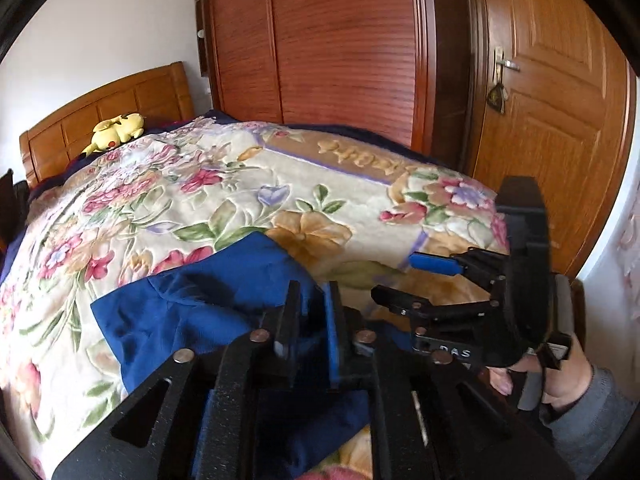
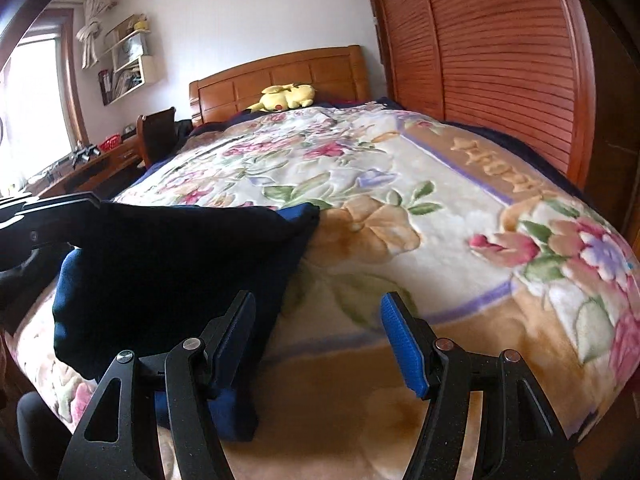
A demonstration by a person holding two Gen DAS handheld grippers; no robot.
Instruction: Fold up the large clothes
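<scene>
A dark blue garment point(image 1: 192, 320) lies partly folded on the near end of the flowered blanket point(image 1: 224, 200). My left gripper point(image 1: 314, 320) is shut on a bunch of the blue cloth near its right edge. In the left wrist view my right gripper point(image 1: 396, 276) is to the right, open, its blue pad showing, above the blanket. In the right wrist view the right gripper point(image 2: 320, 336) is open and empty, just right of the garment point(image 2: 180, 264), which looks almost black there. The left gripper's black body point(image 2: 36, 220) sits at the left edge.
The bed's wooden headboard point(image 2: 280, 76) with a yellow plush toy point(image 2: 286, 96) is at the far end. A slatted wooden wardrobe point(image 2: 500, 60) runs along the right side, and a wooden door point(image 1: 552, 112) stands beyond. A desk and chair point(image 2: 156, 136) stand left of the bed.
</scene>
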